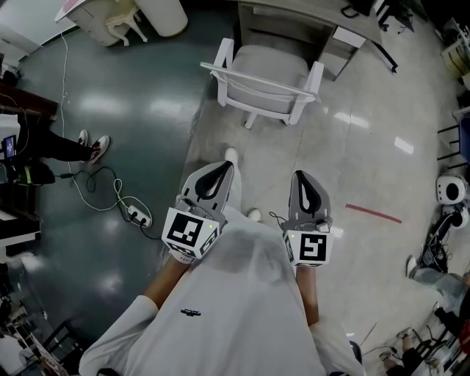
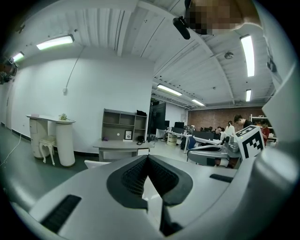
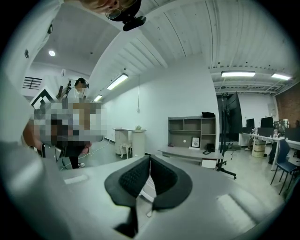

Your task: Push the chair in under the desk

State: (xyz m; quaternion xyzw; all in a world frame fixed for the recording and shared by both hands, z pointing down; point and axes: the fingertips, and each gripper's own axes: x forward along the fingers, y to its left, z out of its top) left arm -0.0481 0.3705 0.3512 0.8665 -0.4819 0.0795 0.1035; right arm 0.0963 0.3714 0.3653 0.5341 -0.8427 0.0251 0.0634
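A white chair (image 1: 264,81) stands on the pale floor with its seat towards the grey desk (image 1: 294,18) at the top of the head view, partly under it. My left gripper (image 1: 225,169) and right gripper (image 1: 300,178) are side by side in front of me, both shut and holding nothing. A stretch of bare floor lies between them and the chair's back. In the left gripper view the shut jaws (image 2: 148,157) point at the desk (image 2: 119,146), and a corner of the chair (image 2: 96,163) shows below it. The right gripper (image 3: 150,157) faces the same desk (image 3: 187,152).
A power strip with a cable (image 1: 136,214) lies on the dark floor at left, near a person's feet (image 1: 92,147). A small white stool (image 1: 121,26) stands at the top left. Red tape (image 1: 373,213) marks the floor at right, beside white equipment (image 1: 448,189). A stand (image 3: 225,161) rises right of the desk.
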